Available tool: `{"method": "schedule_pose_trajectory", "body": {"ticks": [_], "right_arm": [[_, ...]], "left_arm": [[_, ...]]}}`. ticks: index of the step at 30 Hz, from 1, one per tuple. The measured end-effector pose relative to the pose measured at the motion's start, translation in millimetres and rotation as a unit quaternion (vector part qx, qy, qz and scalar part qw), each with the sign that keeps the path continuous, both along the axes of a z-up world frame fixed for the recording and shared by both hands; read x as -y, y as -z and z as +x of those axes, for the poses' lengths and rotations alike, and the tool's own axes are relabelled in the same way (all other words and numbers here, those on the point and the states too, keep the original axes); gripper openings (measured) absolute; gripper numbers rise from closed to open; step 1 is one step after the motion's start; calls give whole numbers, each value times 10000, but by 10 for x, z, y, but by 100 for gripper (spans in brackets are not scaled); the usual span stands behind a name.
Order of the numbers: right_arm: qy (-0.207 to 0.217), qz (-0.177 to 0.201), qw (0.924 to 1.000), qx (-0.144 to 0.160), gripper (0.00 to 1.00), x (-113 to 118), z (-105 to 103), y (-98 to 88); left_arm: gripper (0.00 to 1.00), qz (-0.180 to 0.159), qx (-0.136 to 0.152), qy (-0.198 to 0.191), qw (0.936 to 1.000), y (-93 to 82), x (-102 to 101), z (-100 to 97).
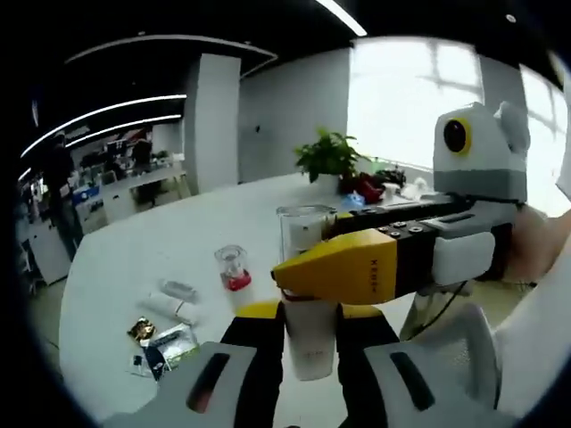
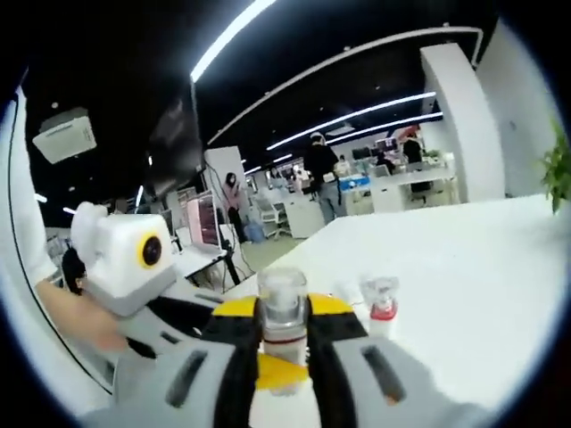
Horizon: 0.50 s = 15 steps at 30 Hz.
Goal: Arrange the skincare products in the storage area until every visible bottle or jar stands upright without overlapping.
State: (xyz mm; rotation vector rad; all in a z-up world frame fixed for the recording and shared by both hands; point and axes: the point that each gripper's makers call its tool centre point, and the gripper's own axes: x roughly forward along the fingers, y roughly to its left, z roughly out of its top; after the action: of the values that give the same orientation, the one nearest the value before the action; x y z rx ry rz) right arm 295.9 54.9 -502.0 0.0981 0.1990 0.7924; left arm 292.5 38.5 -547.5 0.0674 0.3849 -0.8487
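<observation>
A frosted white bottle (image 1: 310, 343) with a clear cap is held up off the white table (image 1: 143, 250). My left gripper (image 1: 310, 312) is shut on its lower body, black fingers with yellow tips on both sides. My right gripper (image 1: 303, 267) reaches in from the right, its yellow jaw across the bottle's upper part. In the right gripper view the same bottle (image 2: 284, 299) stands between the jaws of my right gripper (image 2: 284, 314), shut on it just under the cap. The left gripper (image 2: 278, 370) comes in from the left below. A small red-banded jar (image 1: 233, 267) (image 2: 382, 308) stands upright on the table.
A white tube (image 1: 174, 308) lies flat on the table, with a gold wrapper (image 1: 140, 330) and flat packets (image 1: 168, 344) beside it. A potted plant (image 1: 328, 156) stands at the far edge. Desks and people are in the background (image 2: 319, 174).
</observation>
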Motion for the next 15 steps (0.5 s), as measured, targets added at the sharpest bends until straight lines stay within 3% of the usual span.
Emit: {"method": "schedule_pose_trajectory", "body": {"ticks": [4, 8, 10, 15], "right_arm": [[-89, -38, 9999, 83, 18, 2, -37, -16], [-273, 206, 9994, 79, 18, 47, -99, -55], [-506, 450, 9977, -38, 19, 62, -145, -74], [-1269, 451, 9908, 99, 21, 101, -283, -154]], "left_arm": [[18, -370, -248, 192, 9988, -26, 44, -78], [18, -470, -299, 605, 9966, -66, 67, -134], [18, -494, -374, 815, 9948, -72, 87, -170], [18, -498, -401, 1593, 9852, -136, 193, -351]]}}
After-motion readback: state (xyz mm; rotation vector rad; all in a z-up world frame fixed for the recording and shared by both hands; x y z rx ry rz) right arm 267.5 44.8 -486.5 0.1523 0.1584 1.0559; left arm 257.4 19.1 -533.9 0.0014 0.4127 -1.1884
